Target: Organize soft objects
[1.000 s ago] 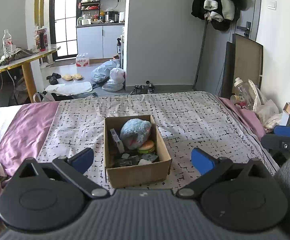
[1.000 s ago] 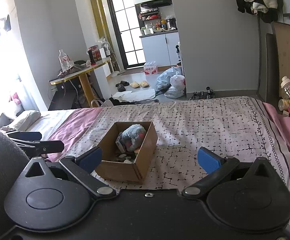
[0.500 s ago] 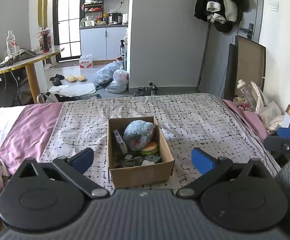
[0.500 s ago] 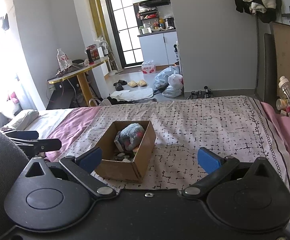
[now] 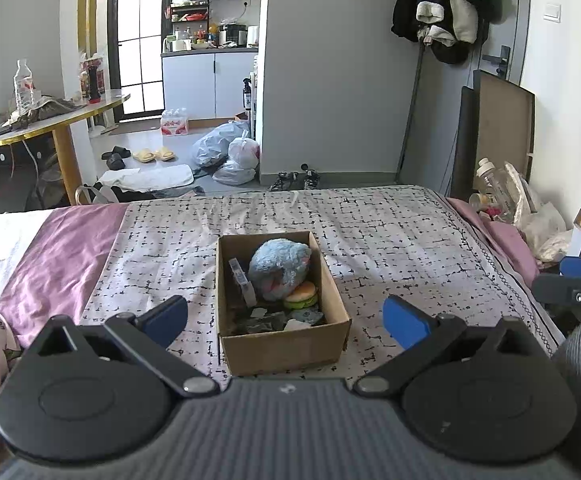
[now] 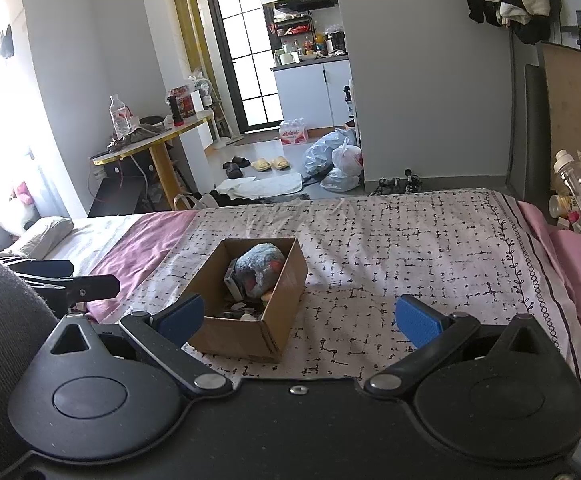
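Over the last second both wrist cameras have drifted only slightly: the cardboard box (image 5: 280,300) sits a touch further right and lower in the left view than it did, and nothing in it or around it has shifted. That small drift reads as the person steadying or adjusting their stance, not handling anything, so the sorting stands where it stood. The box rests on a bed (image 5: 390,240) covered with a black-and-white patterned sheet, with a pink blanket (image 5: 58,252) to its left. Inside lie a fluffy blue plush toy (image 5: 280,266), a small burger-shaped soft toy (image 5: 300,295) just in front of it, a flat pale packet (image 5: 242,282) leaning on the left wall, and some dark and pale scraps at the near end that are too small to name. No soft things show loose on the sheet, which would fit either a box yet to be emptied and sorted or one already filled. The left hand-held gripper (image 5: 284,320) hovers low over the near edge of the bed, aimed straight at the box, its blue pads spread wide to either side and holding nothing. The right hand-held gripper (image 6: 298,318) hangs level beside it, box off to its left, also spread wide and empty.
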A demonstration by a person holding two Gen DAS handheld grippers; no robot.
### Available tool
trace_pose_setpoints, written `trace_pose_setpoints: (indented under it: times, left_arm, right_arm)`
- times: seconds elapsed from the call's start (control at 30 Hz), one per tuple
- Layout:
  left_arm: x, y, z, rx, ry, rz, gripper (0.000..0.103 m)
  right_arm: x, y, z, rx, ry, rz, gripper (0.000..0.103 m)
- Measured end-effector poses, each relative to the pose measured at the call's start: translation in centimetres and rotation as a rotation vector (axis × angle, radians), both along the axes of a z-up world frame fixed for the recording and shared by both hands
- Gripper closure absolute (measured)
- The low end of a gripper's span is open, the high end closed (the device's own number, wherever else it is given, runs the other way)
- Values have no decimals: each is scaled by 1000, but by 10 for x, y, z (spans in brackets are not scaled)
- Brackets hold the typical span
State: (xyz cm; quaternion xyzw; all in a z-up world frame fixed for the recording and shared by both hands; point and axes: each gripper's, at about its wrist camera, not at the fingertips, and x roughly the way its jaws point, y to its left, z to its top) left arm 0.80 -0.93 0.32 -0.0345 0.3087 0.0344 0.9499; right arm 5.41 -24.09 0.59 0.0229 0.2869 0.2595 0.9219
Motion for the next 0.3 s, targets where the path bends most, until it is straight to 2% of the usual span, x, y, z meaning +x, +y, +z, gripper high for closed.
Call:
trace_pose_setpoints:
  times: [0.3]
  left_arm:
    - [0,0,0,-1,-14,-9,0]
  right_arm:
    - [0,0,0,0,1,-5,0]
